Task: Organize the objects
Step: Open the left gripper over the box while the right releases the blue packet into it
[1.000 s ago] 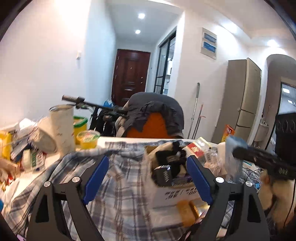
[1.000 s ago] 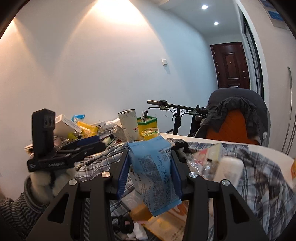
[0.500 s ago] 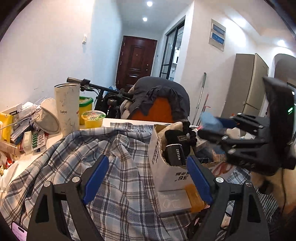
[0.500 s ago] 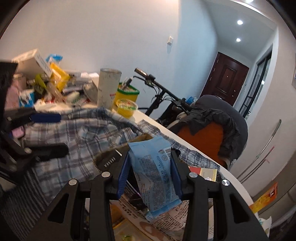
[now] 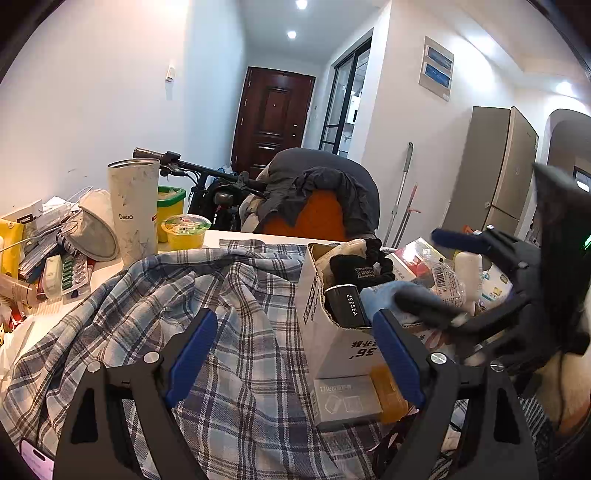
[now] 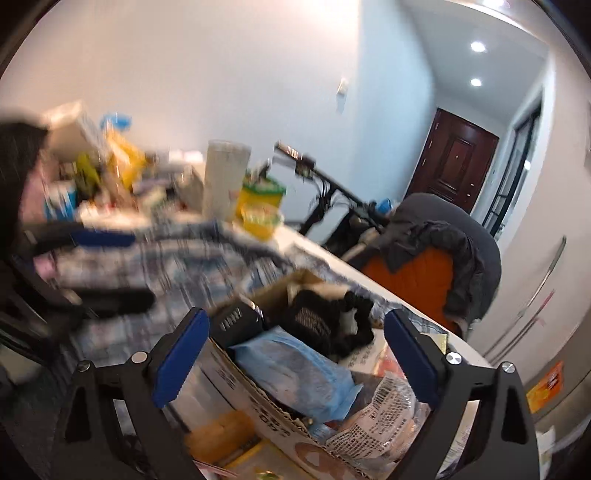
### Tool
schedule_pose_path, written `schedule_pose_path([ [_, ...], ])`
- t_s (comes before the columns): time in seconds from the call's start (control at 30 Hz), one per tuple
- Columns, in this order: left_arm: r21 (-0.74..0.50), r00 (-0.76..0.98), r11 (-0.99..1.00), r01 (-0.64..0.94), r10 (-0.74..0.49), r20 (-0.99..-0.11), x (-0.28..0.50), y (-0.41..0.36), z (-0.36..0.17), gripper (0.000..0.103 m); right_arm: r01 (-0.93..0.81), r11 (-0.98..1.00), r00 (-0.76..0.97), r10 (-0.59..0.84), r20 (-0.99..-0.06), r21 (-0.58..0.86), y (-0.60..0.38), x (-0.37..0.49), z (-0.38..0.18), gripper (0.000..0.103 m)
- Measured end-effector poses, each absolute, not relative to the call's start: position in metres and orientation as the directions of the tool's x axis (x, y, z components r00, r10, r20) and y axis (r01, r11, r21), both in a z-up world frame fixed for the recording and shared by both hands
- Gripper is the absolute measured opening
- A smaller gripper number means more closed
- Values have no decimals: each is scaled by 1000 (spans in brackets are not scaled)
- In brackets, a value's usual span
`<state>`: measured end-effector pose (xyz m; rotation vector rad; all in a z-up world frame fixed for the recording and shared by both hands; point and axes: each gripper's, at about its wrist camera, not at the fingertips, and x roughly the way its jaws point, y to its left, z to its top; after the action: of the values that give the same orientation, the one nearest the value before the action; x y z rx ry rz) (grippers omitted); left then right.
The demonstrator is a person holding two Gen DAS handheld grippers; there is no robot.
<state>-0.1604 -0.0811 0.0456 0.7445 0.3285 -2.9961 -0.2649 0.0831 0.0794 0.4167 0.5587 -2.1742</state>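
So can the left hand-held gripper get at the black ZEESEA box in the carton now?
Probably yes: the ZEESEA box stands exposed at the open carton top, just ahead of the open left hand-held gripper.

Bright, even light from ceiling spots (image 5: pixel 291 34); fisheye bends the edges. The right wrist view's left side is motion-blurred.

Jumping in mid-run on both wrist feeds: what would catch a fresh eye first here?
The open cardboard box in the middle of the plaid shirt, stuffed with a black tube, dark fabric and a blue packet lying on top. The right gripper sits right over it, its jaws opening, pads clear of the packet. To the left, a tall white tumbler rises above the table clutter.
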Motion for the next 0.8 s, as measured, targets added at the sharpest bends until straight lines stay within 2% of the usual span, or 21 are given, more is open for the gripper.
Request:
schedule_pose_path([
  [0.07,-197,-885,-977,87,15,-466,-160,-81,45,88,794,-574,-599,-679,-425,-202,98,-261,91,103],
  [0.4,-194,-882,-978,75,25,-471,-161,-77,45,88,811,-584,-562,-776,-286,-7,177,-238,97,103],
  [0.53,-182,-878,-981,69,27,-478,-162,-73,43,88,757,-633,-603,-772,-202,162,215,-245,79,103],
  [0.63,-173,-878,-983,56,34,-477,-161,-70,43,88,699,-649,-612,-760,-220,300,228,-257,71,103],
  [0.8,-149,-868,-988,33,46,-494,-164,-63,41,88,662,-671,-632,-739,-233,333,232,-266,68,103],
])
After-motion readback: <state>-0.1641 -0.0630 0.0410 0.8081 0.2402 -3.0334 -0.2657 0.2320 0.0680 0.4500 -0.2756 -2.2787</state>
